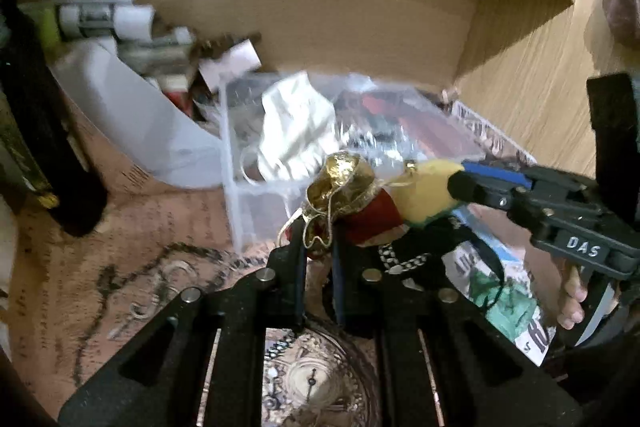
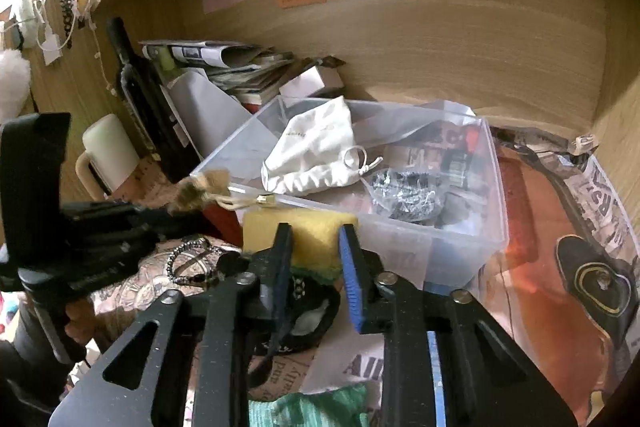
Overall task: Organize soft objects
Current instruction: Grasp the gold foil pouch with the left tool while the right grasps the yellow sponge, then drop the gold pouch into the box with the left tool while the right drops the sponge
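Shelf (image 2: 460,59) clutter surrounds a clear plastic box (image 2: 460,239) near the middle, with a white cloth pouch (image 2: 312,151) lying inside it. The left gripper (image 1: 318,235) is clenched on the gold rim of a red pouch (image 1: 372,215), just in front of the box's near wall. The right gripper (image 2: 314,243) grasps a yellow sponge (image 2: 316,231), which touches the red pouch.
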